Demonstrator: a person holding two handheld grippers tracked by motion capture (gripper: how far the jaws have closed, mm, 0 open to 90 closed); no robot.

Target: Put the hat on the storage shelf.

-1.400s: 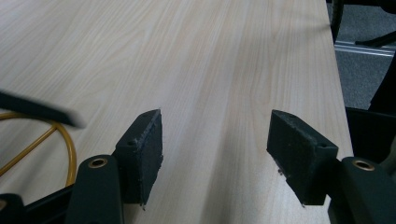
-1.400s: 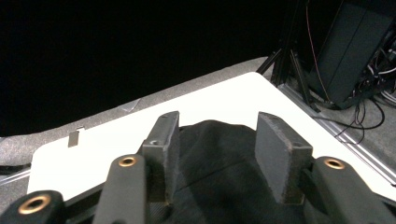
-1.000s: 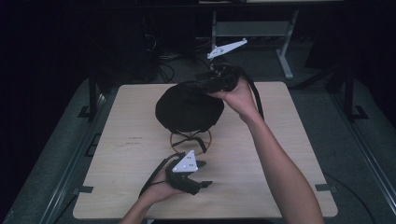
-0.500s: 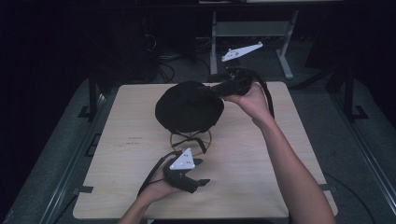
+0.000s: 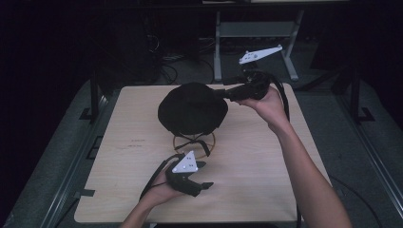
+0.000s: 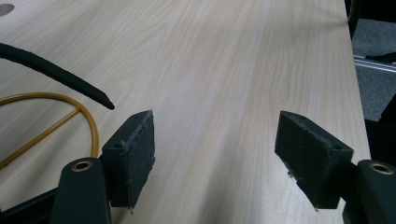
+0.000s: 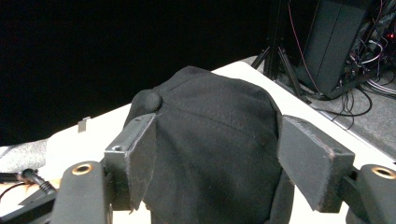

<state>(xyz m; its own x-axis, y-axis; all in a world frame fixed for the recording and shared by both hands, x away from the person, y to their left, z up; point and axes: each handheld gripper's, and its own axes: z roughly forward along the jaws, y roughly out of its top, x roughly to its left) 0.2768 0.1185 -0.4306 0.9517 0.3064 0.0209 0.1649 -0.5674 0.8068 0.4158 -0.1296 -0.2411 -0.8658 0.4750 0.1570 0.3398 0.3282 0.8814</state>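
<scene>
1. Cap (image 5: 192, 108), black, sits on a gold wire stand (image 5: 193, 141) at table (image 5: 266, 171) centre.
2. Right gripper (image 5: 227, 93) beside the cap's right edge; jaws just widened, pads clear of it.
3. Left gripper (image 5: 202, 189), lower centre, jaws wide, nothing between.

A: Where does the high view sit?
B: Above the near edge, facing forward and down over the whole table (image 5: 266, 180).
A: And the gripper views?
B: Close. The left one skims the bare tabletop; the right one faces the black cap (image 7: 219, 154), which the high view shares.
</scene>
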